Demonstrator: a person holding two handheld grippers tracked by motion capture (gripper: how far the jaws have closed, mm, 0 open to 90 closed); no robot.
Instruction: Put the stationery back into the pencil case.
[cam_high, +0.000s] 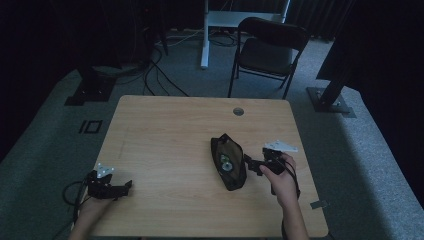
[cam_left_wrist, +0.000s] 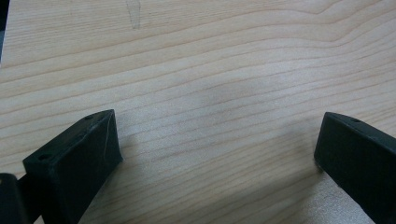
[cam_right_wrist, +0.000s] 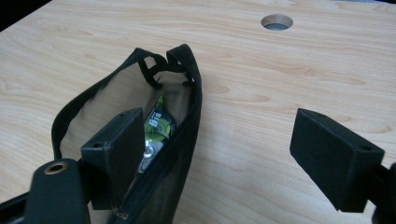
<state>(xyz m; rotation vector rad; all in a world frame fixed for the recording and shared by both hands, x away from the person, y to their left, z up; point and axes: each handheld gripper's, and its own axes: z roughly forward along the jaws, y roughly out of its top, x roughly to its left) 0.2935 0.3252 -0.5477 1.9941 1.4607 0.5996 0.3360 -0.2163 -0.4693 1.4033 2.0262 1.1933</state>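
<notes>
- The wooden table (cam_high: 165, 150) is carrying a black mesh pouch (cam_high: 228, 162), which is lying right of centre with its long axis running away from the person and its mouth gaping open.
- Inside the pouch, a small green-and-silver packet (cam_right_wrist: 156, 128) is showing through the opening; its label is too blurred to read.
- The right gripper (cam_high: 251, 162), held in the person's right hand (cam_high: 280, 172), is sitting just beside the pouch's right edge. In the right gripper view its jaws are standing wide apart: the left jaw is reaching into the pouch mouth above the packet, while the right jaw is hovering over bare wood outside the pouch.
- The left gripper (cam_high: 122, 189) is resting near the table's front-left corner, well apart from the pouch, held by the left hand (cam_high: 95, 205). In the left gripper view its jaws are spread wide, with bare wood grain between them.
- A round cable hole (cam_high: 238, 111) is lying near the table's far edge.
- A black folding chair (cam_high: 267, 50) is standing on the grey carpet beyond the table.
</notes>
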